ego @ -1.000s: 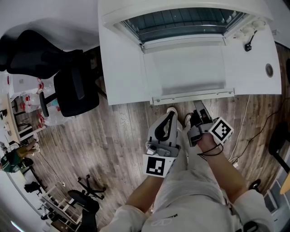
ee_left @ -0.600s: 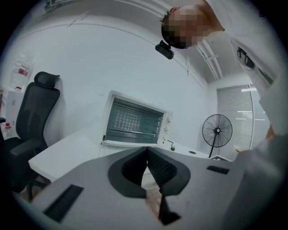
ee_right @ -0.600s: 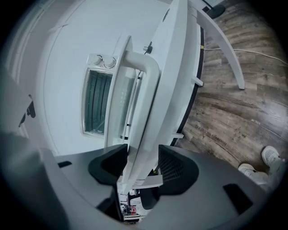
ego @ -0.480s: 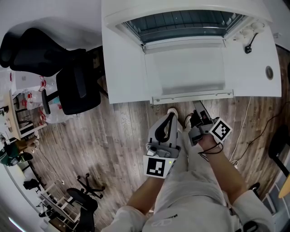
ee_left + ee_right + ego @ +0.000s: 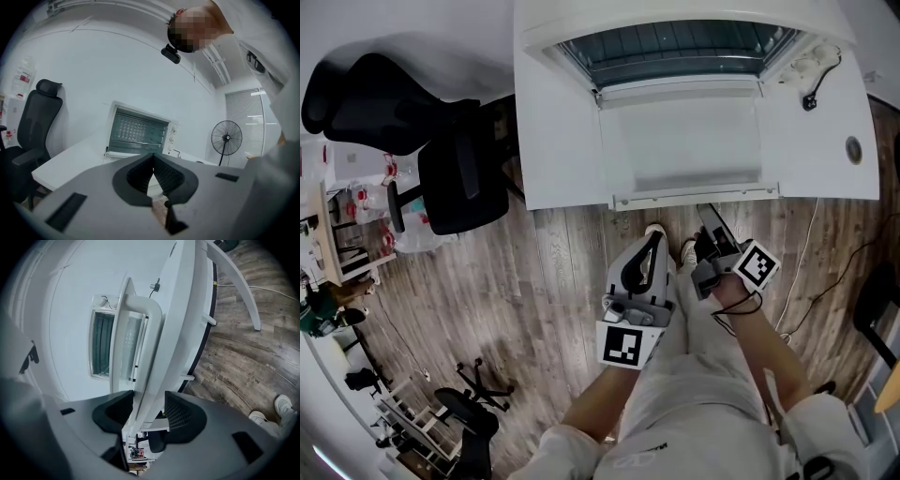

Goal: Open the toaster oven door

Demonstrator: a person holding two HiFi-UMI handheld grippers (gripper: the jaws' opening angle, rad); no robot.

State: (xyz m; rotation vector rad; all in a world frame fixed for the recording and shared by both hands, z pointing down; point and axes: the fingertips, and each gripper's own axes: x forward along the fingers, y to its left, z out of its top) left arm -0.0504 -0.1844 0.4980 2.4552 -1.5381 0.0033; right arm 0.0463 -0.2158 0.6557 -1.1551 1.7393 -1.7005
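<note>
A person wears pale cream trousers (image 5: 694, 394), white shoes (image 5: 687, 247) and white sleeves (image 5: 825, 427). On the trousers' left side, the left gripper (image 5: 656, 242) is a light grey shell with ribbed black pads. Its cube (image 5: 623, 343) carries a black-and-white square marker. On the trousers' right side, the right gripper (image 5: 709, 217) is dark grey and black, with a similar marker cube (image 5: 757, 267) and a thin black cord (image 5: 739, 314) looped nearby. Its jaws have just been opening, with the oven door handle (image 5: 140, 333) between them.
</note>
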